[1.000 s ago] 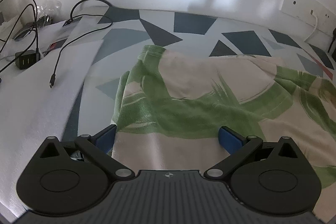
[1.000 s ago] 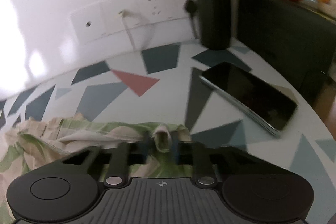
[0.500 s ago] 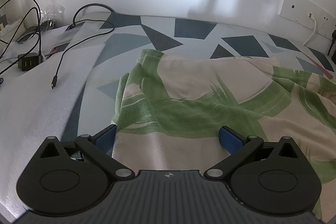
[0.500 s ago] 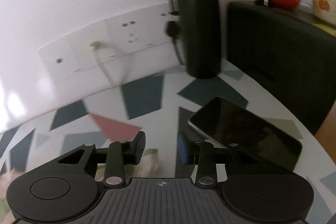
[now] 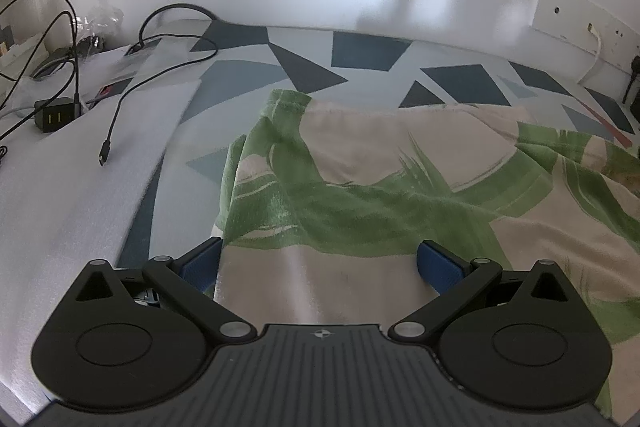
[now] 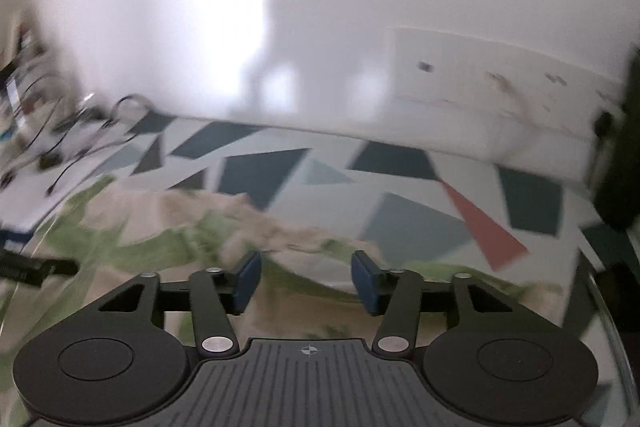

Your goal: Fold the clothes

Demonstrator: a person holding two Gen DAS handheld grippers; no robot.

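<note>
Change: right claw (image 6: 306, 279) had let go of the garment corner, swung left, jaws now spread and empty; view blurred.
Left claw (image 5: 319, 261): unchanged, jaws wide, straddling the garment (image 5: 400, 195) edge, not pinching.
Garment: spread on tabletop (image 5: 360, 51), partly folded.
Meaning: probably regrasp next.
Obstacles: cable (image 5: 120, 107) left, dark bottle (image 6: 622, 155) right; both clear.
</note>
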